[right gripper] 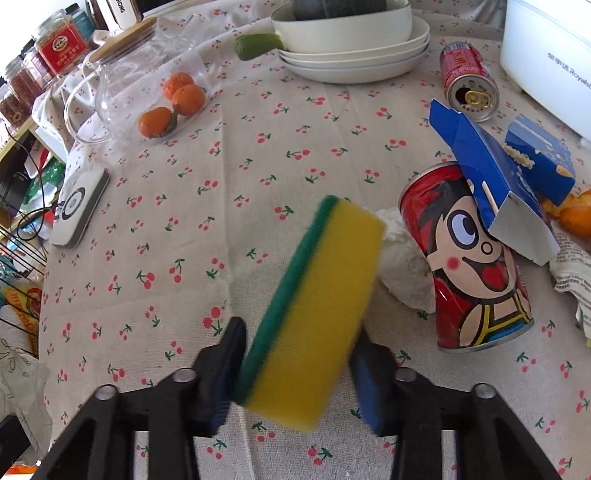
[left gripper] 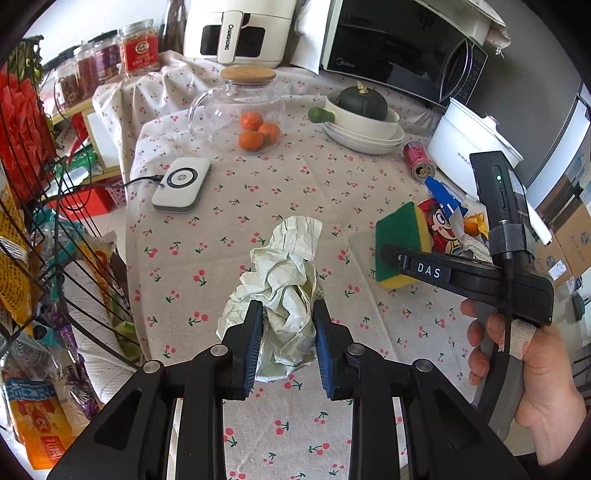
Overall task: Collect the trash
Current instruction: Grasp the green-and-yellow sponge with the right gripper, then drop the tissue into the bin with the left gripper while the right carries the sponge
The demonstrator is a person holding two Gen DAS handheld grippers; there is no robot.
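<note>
A home kitchen or dining corner, told by a table under a cherry-print tablecloth [left gripper: 280,206], a microwave [left gripper: 399,48] and a white air fryer [left gripper: 236,29] at the back, stacked white dishes [right gripper: 351,55] with a dark squash on top, a glass teapot [left gripper: 236,107] beside tangerines, jars of dried food [left gripper: 136,48], a wire rack of packaged groceries [left gripper: 40,258]

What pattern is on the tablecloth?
Small red cherries on beige tablecloth; clearest in the right wrist view.
</note>
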